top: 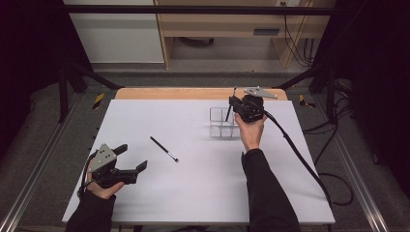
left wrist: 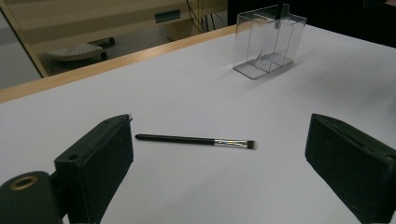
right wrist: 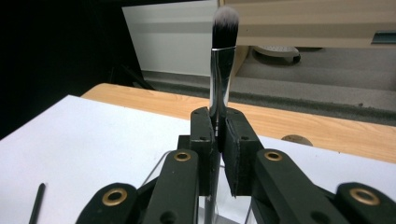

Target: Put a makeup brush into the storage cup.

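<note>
The right gripper (top: 232,102), pinching one brush (right wrist: 220,60) over the holder (top: 222,123) at upper right, seems midway; the second brush (top: 164,149) lies mid-frame, left gripper (top: 131,157) spread.

There are two makeup brushes. One brush (top: 164,149) lies flat on the table (top: 193,193). The other brush (right wrist: 222,56) stands up straight between two black jaws. There is one clear box (left wrist: 268,41) with little rooms inside. There is one white table. Two hands each hold one black gripper, so two grippers.
</note>
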